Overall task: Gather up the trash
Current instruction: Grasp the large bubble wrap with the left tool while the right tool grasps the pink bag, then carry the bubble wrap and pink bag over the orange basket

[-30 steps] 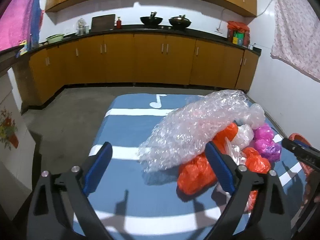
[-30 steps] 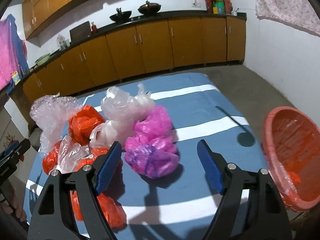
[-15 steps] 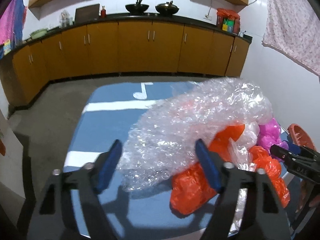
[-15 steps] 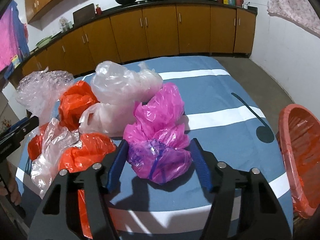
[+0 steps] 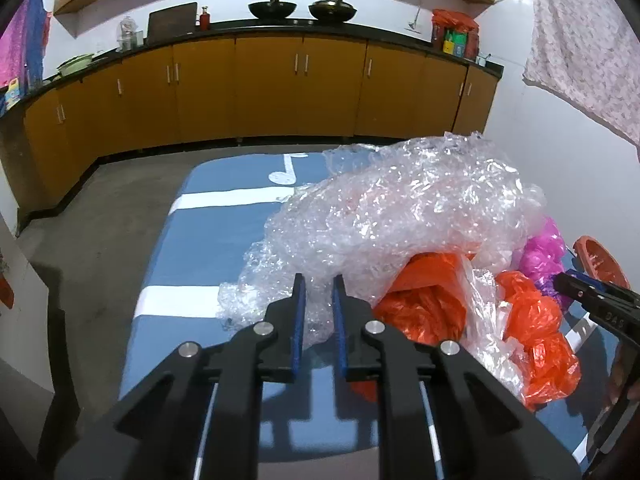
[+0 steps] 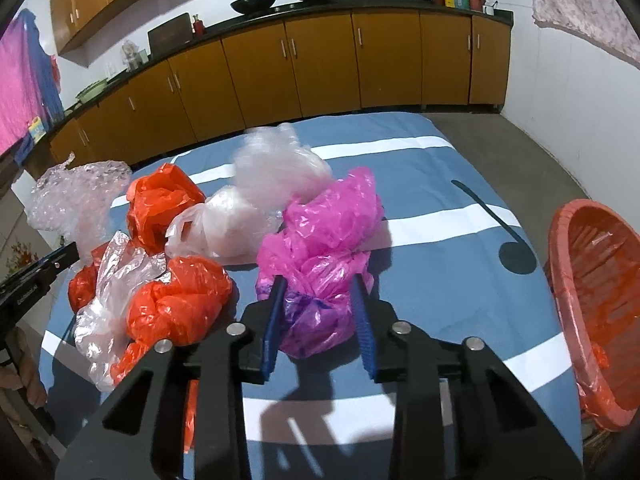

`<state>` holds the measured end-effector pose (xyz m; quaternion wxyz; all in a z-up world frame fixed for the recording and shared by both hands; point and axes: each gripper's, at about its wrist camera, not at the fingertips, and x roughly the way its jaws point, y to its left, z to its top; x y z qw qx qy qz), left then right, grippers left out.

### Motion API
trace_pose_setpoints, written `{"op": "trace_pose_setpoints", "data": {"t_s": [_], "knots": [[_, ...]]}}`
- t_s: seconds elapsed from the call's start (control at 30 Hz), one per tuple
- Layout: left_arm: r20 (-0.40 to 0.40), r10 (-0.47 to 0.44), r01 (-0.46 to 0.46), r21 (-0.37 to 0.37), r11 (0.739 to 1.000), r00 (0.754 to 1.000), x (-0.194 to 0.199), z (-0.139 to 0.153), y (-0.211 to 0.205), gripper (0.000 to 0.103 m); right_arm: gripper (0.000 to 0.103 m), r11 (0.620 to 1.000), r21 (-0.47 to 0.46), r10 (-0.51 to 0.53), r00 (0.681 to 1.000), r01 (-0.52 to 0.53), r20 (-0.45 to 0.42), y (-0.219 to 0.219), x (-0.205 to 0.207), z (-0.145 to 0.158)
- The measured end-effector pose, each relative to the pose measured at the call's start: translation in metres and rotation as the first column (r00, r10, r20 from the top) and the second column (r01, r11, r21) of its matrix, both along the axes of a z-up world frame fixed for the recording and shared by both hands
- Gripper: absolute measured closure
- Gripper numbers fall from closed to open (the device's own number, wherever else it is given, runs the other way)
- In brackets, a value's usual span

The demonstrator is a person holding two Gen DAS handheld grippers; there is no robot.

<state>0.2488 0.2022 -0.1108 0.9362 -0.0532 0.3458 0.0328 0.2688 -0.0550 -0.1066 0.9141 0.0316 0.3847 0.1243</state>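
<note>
On a blue, white-striped tablecloth, the left gripper is pinched tight on the near edge of a crumpled clear bubble-wrap sheet, and the right gripper is clamped around a purple-and-pink plastic bag bundle. Orange and clear crumpled bags lie at the right gripper's ten o'clock. An orange plastic basket sits at its three o'clock, off the cloth's edge, with yellow-brown kitchen cabinets beyond at twelve.
</note>
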Motion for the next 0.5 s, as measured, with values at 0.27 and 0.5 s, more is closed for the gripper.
{"op": "trace_pose_setpoints", "data": {"t_s": [0.27,0.5], "knots": [[0.028,0.018,-0.018,-0.004,1.000,0.999,-0.018,0.015,0.002,0.090,0.097,1.000,-0.001,-0.007,1.000,0.007,0.009,-0.011,-0.012,0.007],[0.066,0.000,0.000,0.000,1.000,0.998,-0.032,0.037,-0.009,0.090,0.097,1.000,0.019,-0.009,0.999,0.008,0.046,-0.023,-0.024,0.022]]}}
